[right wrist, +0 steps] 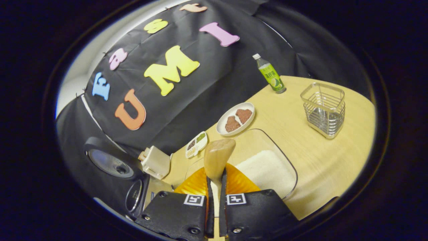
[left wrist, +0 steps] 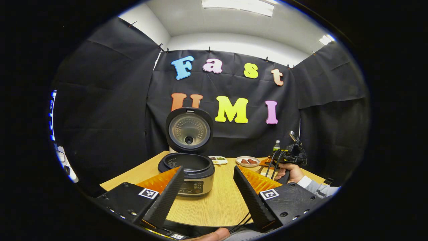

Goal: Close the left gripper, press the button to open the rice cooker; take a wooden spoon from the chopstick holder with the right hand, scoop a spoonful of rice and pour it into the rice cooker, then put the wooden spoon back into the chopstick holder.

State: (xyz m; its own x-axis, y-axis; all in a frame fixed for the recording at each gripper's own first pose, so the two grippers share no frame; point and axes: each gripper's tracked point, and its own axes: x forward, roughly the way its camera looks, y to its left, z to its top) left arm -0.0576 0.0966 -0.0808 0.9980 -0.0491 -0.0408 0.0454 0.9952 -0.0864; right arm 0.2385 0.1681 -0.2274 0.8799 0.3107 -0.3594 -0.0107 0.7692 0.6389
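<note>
Straight ahead of your left gripper point(left wrist: 208, 174), in the left gripper view, the rice cooker point(left wrist: 190, 171) stands on the wooden table point(left wrist: 217, 204) with its lid point(left wrist: 189, 129) raised upright; your fingers are spread wide apart and hold nothing, the cooker's front panel showing between them. Off to the tool's right, a hand point(left wrist: 291, 172) grips the other gripper.

Between your right gripper point(right wrist: 216, 182) fingers, in the right gripper view, the wooden spoon point(right wrist: 218, 158) sits clamped by its handle, bowl up and forward, poised above the glass dish point(right wrist: 290, 167) of white rice point(right wrist: 264, 172). Far ahead to the right waits the wire chopstick holder point(right wrist: 323, 109); the cooker's open lid lies low to the left. The spoon looks light, stiff and smooth, so it may well twist under load; keep your hold squarely on the handle and level the bowl once loaded, since loose grains will likely spill easily.
</note>
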